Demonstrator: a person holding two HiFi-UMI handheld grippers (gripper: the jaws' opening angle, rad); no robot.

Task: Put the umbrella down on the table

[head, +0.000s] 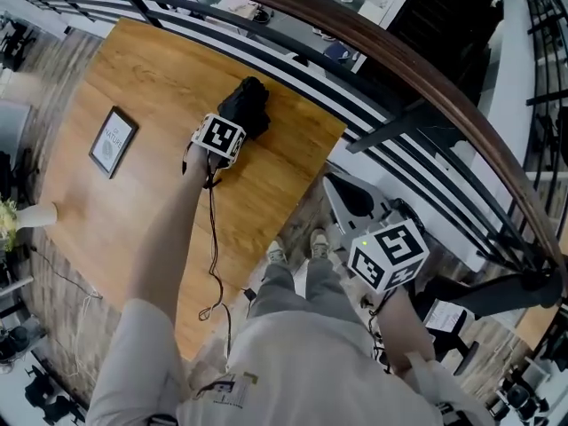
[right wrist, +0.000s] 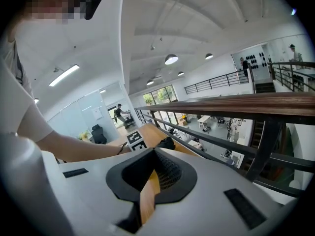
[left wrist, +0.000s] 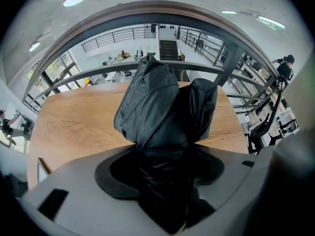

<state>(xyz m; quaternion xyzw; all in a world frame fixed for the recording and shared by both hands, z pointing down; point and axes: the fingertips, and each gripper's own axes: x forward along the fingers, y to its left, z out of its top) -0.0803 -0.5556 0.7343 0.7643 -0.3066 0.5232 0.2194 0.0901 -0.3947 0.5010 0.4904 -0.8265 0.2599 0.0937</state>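
Left gripper [head: 229, 131] clamped on the umbrella [head: 248, 105], jaws wide, fabric fills the gap. Umbrella's long axis runs straight out from the jaws toward the far table [head: 151, 87] edge and the railing [head: 426, 87]. It's over the tabletop near that edge; can't tell whether it touches. Compact folded type, black, canopy bunched in loose crumpled folds. Left arm [head: 169, 238] stretched out across the table, gripper tipped steeply down. Right gripper [right wrist: 153, 178] narrowly parted, empty, held off the table's edge by the person's side, aimed toward the railing.
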